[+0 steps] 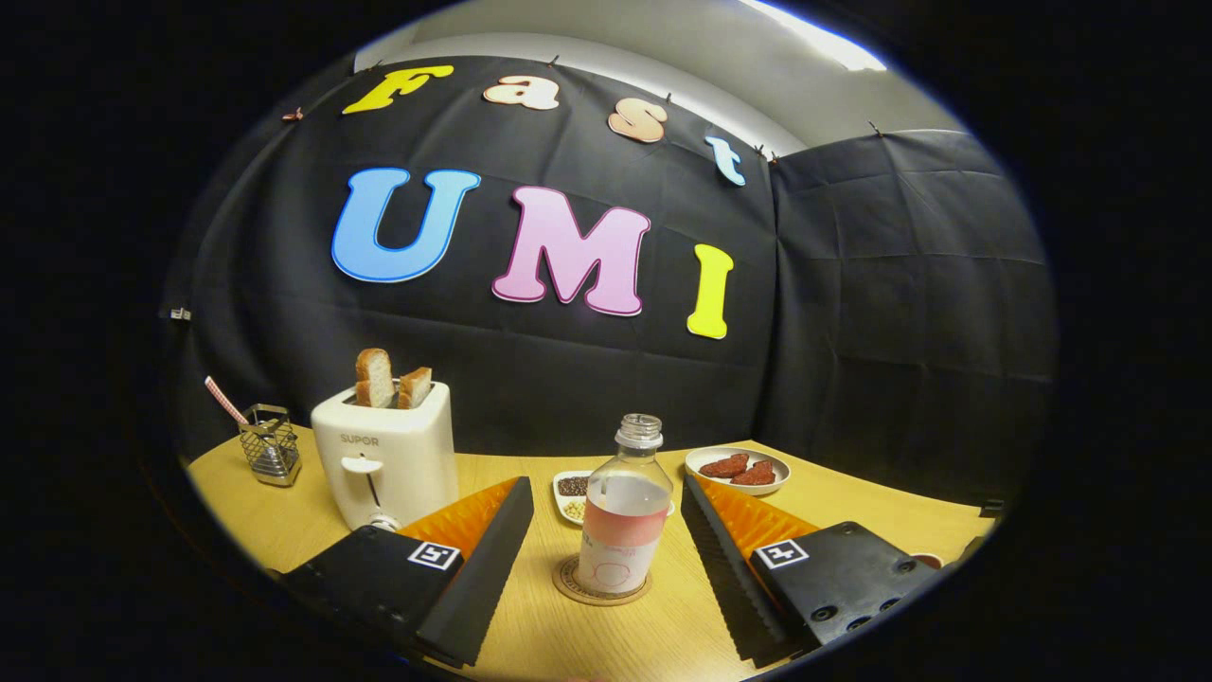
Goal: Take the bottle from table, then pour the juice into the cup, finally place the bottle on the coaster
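Note:
A clear plastic bottle [625, 516] with a pink label and no cap stands upright on a round cork coaster [600, 583] on the wooden table [587, 635]. Pale liquid fills it to about the shoulder. My gripper [604, 493] is open, its two fingers spread wide on either side of the bottle without touching it. The bottle stands between the fingers, a little nearer the right one. A small curved rim [926, 560], perhaps of a cup, peeks out behind the right finger's base.
A white toaster [386, 464] with two bread slices stands beyond the left finger. Left of it is a wire holder [270, 443] with a striped straw. Behind the bottle lie a small dish of beans [572, 495] and a plate of reddish food [738, 469].

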`<action>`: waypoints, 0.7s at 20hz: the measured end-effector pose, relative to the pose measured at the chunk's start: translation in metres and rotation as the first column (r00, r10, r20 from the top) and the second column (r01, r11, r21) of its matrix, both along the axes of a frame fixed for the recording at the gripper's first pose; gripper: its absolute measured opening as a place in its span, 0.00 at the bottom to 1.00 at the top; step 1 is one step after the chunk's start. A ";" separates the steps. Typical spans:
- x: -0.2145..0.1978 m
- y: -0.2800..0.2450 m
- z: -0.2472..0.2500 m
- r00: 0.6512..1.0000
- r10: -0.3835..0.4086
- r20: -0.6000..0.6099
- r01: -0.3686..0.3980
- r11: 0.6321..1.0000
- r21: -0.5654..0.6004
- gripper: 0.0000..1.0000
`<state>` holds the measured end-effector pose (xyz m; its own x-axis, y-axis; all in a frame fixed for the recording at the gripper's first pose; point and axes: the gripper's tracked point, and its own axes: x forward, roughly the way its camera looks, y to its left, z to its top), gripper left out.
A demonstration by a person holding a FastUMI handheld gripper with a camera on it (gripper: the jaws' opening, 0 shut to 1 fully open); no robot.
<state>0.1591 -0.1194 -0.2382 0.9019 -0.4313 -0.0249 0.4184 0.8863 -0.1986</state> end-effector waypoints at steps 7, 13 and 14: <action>-0.031 0.024 0.023 0.999 0.042 0.017 -0.043 0.999 0.031 0.97; -0.054 0.044 0.053 0.993 0.121 0.013 -0.122 0.992 0.025 0.96; -0.057 0.048 0.058 0.990 0.139 0.012 -0.140 0.990 0.036 0.96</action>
<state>0.1017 -0.0716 -0.1806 0.9534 -0.3002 -0.0295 0.2918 0.9428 -0.1610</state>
